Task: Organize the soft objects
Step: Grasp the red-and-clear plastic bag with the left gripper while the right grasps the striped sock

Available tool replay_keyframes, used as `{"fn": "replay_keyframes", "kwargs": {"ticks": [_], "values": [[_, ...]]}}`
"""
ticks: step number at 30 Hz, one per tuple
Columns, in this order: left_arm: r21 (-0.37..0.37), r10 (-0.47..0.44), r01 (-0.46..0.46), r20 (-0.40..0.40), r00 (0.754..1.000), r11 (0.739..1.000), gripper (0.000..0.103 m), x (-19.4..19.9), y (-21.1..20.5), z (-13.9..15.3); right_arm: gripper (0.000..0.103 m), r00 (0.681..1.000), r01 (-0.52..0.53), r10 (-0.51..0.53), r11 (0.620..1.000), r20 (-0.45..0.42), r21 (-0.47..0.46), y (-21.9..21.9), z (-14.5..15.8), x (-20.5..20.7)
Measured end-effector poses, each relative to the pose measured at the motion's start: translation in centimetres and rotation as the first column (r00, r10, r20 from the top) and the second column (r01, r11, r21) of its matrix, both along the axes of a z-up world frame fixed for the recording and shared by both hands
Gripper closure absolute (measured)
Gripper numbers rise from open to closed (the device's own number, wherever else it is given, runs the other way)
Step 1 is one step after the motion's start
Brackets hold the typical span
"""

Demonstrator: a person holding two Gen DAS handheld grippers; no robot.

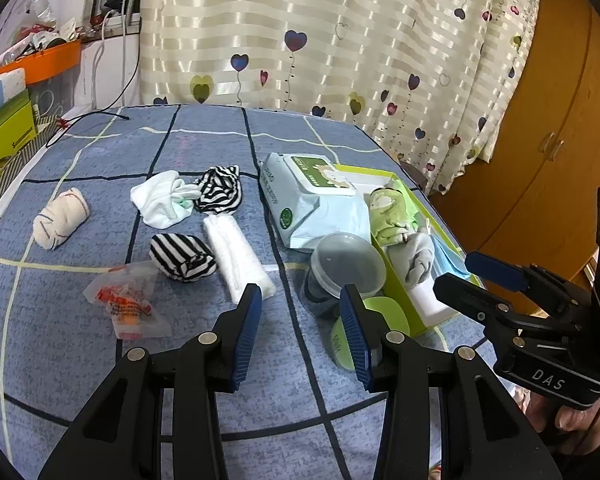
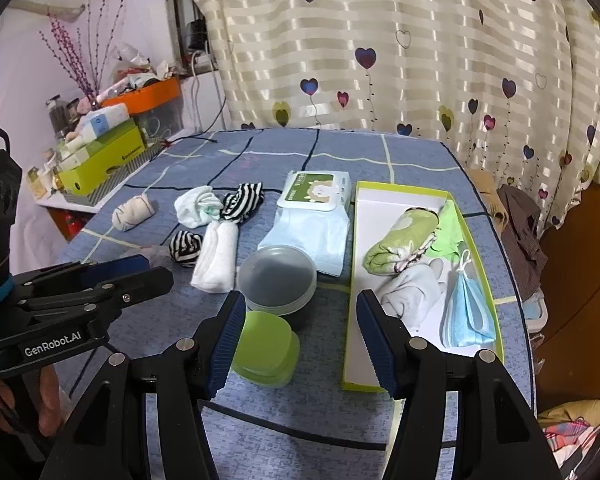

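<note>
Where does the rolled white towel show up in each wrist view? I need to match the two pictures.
Left wrist view: the rolled white towel lies centre, just above the left gripper's left finger.
Right wrist view: the towel lies left of centre.
Shared landmark: the wet wipes pack, to the towel's right in both.

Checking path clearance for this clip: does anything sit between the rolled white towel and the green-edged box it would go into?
Yes. The clear lidded container and the wipes pack lie between the rolled white towel and the green-edged box, with a green lid nearer the camera. Both claws are open and empty.
</note>
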State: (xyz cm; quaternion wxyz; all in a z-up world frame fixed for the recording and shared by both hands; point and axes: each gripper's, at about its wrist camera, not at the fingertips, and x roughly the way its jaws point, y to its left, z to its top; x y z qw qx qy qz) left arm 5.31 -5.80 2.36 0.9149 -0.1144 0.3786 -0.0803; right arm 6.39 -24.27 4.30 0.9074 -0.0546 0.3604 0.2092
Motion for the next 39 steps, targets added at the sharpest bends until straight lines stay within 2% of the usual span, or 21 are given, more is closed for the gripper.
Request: {"fn": "replay_keyframes", "kwargs": {"ticks": [10, 22, 29, 39], "values": [[-0.014, 0.111, -0.111, -0.018, 0.994, 0.994, 0.061, -0.4, 5.1, -1.4, 0.045, 0.997, -0.077, 0.077, 0.997, -0.004, -0.001, 3.1, -0.1, 0.2], [-0.019, 0.244, -0.246, -0.067, 0.968, 0.969, 0.061, 0.0, 11.8, -4.0, 0.045, 0.974, -0.224, 0.221, 0.973, -0.055, -0.056, 10.9, -2.1, 2.9], [-0.035, 0.231, -0.236, -0.115, 0.966, 0.971, 0.061, 1.0, 12.8, -6.3, 0.045, 0.959, -0.274, 0.267, 0.959, -0.097, -0.070, 13.8, -3.6, 4.1], [0.003, 0.207, -0.210, -0.179, 0.962, 0.978, 0.061, 3.3, 11.1, -8.6, 0.045, 0.959, -0.268, 0.259, 0.960, -0.112, -0.077, 13.6, -4.0, 4.6]]}}
